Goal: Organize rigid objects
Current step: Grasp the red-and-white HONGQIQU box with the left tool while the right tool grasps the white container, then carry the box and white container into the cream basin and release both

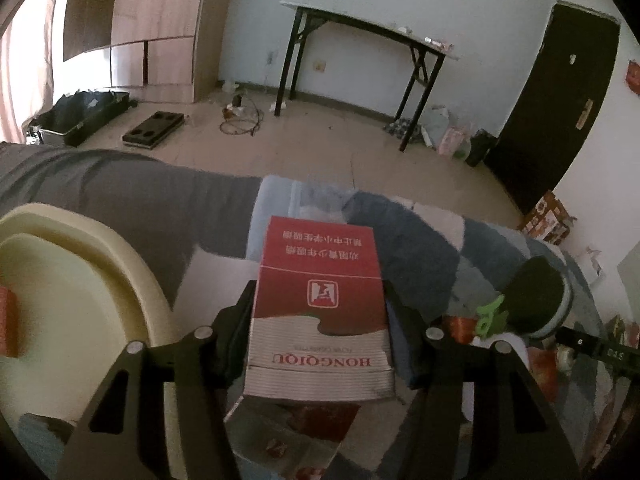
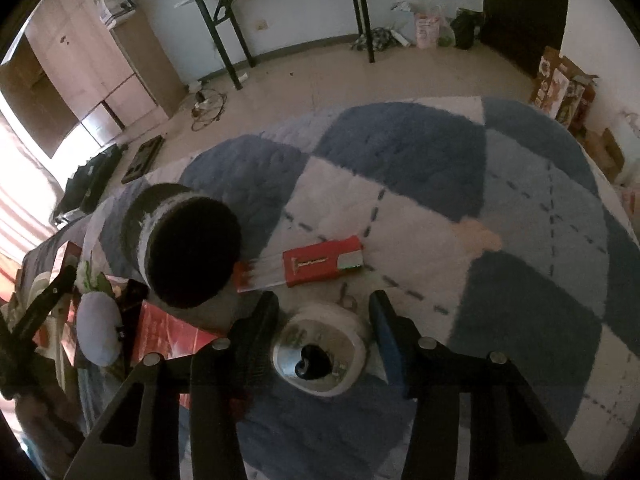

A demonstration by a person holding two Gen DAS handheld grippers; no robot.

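Observation:
My left gripper (image 1: 319, 300) is shut on a red and white Hongqiqu cigarette box (image 1: 320, 304) and holds it above the bed, just right of a cream plastic basin (image 1: 132, 280). A red block (image 1: 8, 320) lies in the basin. My right gripper (image 2: 323, 308) is open, its fingers on either side of a white round cup-like thing (image 2: 320, 350) with a dark heart-shaped piece inside, apart from it. A second red cigarette box (image 2: 320, 264) lies on the checked blanket (image 2: 460, 220) just beyond. A black and white knitted hat (image 2: 184, 248) stands to its left.
A grey sheet (image 1: 120, 196) covers the bed's left part. Red packets (image 2: 164, 332), a pale plush toy (image 2: 98, 328) and a green clip (image 1: 490, 314) lie by the hat. On the floor beyond are a folding table (image 1: 360, 32), an open black case (image 1: 80, 114) and cables.

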